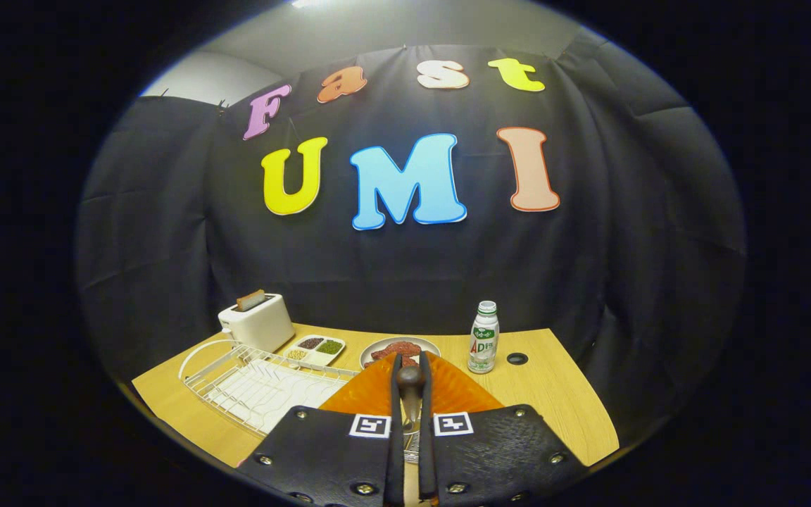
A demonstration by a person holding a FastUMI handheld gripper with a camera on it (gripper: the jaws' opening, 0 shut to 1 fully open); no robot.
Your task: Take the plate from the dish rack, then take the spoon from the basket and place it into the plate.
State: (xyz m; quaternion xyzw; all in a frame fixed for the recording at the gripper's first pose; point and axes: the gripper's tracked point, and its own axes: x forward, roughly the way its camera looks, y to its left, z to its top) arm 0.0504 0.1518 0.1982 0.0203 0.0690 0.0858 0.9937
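Looking along the hand-held gripper (411, 384), we see its two fingers drawn nearly together and pinched on the dark wooden handle of a spoon (410, 389), which stands between them. We cannot make out the spoon's bowl clearly. Directly beneath the spoon lies an orange plate (458, 393) on the wooden table (553, 394). Left of the plate sits a white wire dish rack (258, 384). Beyond the rack stands a white toaster (256, 322) holding a slice of bread. Just behind the plate rests a small dish of reddish food (398, 348), with a white divided tray (314, 348) of grains to its left. Right of the plate stands a small white bottle (483, 337).
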